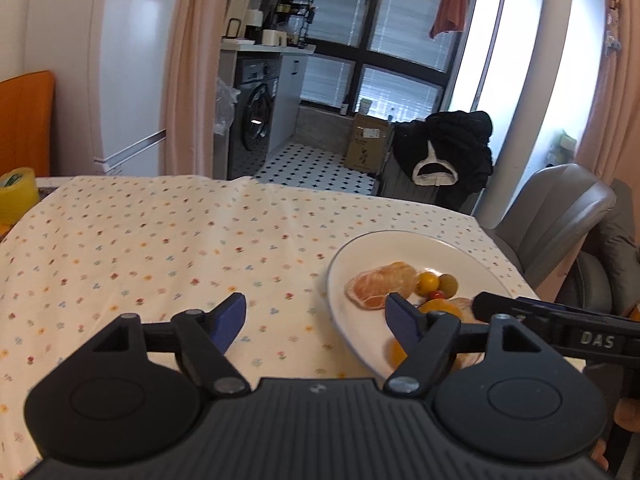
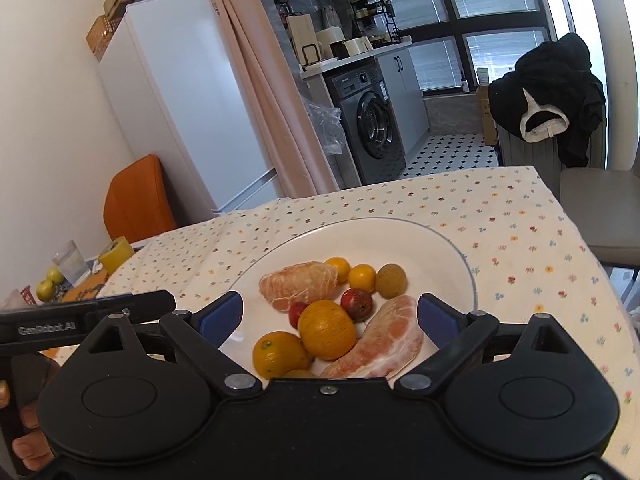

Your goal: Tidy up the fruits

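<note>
Two oranges [image 2: 326,330], two peeled segments [image 2: 298,285], one plate [image 2: 452,248].

White fridge [image 2: 176,96], grey washing machine [image 2: 374,124], orange chair [image 2: 136,200], floral tablecloth [image 1: 160,240].

Round white plate [image 2: 448,252]: glossy glazed ceramic, thin dark rim line. Cream floral tablecloth [image 1: 160,240] over the bench: matt woven cloth, creased. Peeled pale-orange citrus segments [image 2: 298,284]: dull, fibrous pith. Whole orange citrus [image 2: 326,330]: waxy, pitted skin. Both tools, left [image 1: 316,318] and right [image 2: 330,312]: matt black plastic, blue rubbery-looking pads [image 2: 222,314], bare metal pivot screws.
</note>
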{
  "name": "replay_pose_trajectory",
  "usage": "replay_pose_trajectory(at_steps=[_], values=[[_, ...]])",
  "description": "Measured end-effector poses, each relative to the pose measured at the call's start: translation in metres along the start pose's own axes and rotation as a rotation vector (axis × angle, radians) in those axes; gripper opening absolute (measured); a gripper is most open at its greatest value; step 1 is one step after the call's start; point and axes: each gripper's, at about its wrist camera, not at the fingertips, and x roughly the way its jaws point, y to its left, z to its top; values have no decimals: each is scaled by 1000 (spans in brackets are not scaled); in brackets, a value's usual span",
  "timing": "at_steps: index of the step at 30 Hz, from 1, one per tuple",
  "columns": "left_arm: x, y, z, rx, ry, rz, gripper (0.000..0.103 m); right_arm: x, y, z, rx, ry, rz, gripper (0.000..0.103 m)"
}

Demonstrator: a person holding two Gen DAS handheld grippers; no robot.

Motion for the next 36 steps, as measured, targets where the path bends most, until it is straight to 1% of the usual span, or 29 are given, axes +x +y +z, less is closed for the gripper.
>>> replay_pose_trajectory(at_steps=[5,7,10,14,18,23,34,36], values=[[-13,16,-3,-22,-13,27,83,-8,11,-3,-10,-12,6,98],[-19,21,-4,-34,-16,39,85,-12,16,-4,-11,-22,12,98],[-28,29,-5,-48,-24,51,86,-18,22,-7,-17,-30,24,103],[-40,35,-8,-61,-44,72,91,-23,28,-11,-21,-24,40,103],[-49,42,-12,-89,-43,86,95,-28,34,-11,-17,-24,49,103],[-67,50,-15,-107,-55,110,97,-38,41,-13,-21,-38,57,103],[-106,62,-18,-131,-93,136,99,-53,62,-17,-47,-34,76,103],[-113,65,-20,-135,-100,145,102,-56,66,-17,-53,-36,79,103]])
